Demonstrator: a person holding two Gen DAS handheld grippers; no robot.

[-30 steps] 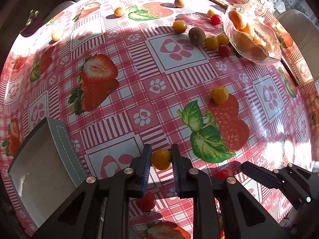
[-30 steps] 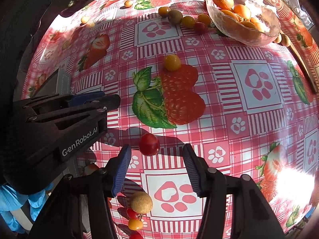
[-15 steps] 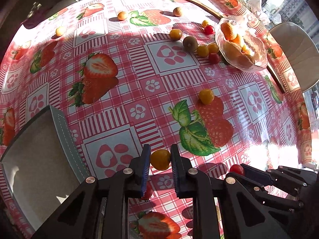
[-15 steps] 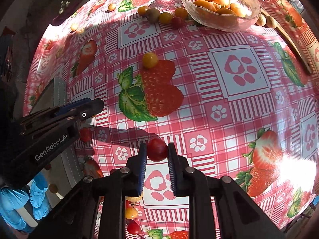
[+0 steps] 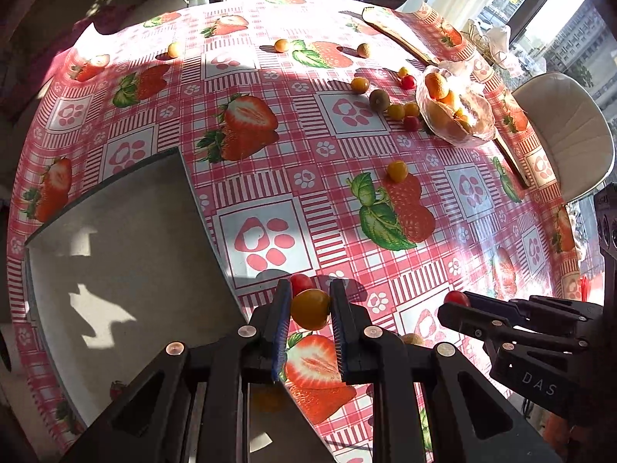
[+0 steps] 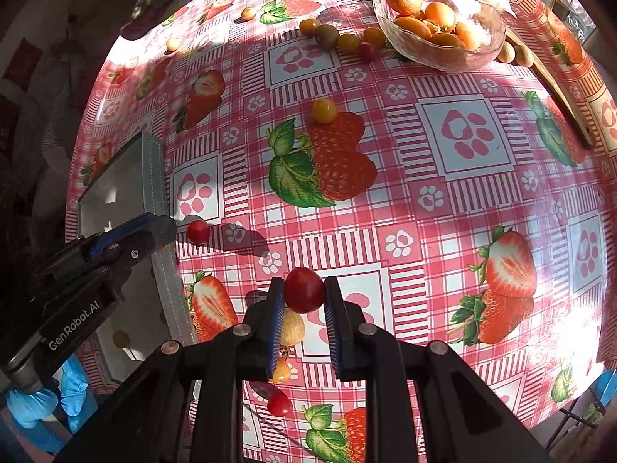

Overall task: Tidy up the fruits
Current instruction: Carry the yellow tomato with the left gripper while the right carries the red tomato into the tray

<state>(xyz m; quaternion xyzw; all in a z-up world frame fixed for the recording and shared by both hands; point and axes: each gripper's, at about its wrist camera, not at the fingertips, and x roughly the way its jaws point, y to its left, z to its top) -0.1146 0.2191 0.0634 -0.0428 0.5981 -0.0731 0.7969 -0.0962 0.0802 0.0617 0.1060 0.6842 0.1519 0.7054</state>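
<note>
My left gripper (image 5: 308, 305) is shut on a yellow cherry tomato (image 5: 310, 308), held above the tablecloth just right of the grey tray (image 5: 115, 250). A red tomato (image 5: 300, 281) lies on the cloth behind it. My right gripper (image 6: 302, 293) is shut on a red cherry tomato (image 6: 304, 289), lifted off the table. From the right wrist view the left gripper (image 6: 162, 227) hangs at the rim of the grey tray (image 6: 123, 193), with the red tomato (image 6: 198, 230) on the cloth beside it. The glass bowl (image 6: 439, 23) of orange fruit stands far back.
A yellow tomato (image 6: 324, 110) lies mid-table, and several small fruits form a row (image 6: 347, 40) left of the bowl. A pale round fruit (image 6: 292, 326) and two small tomatoes lie under the right gripper. A white chair (image 5: 567, 135) stands beyond the table edge. A blue-gloved hand (image 6: 23, 405) holds the left gripper.
The right gripper shut on the red tomato and lifted it. The left gripper rose with the yellow tomato and moved over to the grey tray's edge.
</note>
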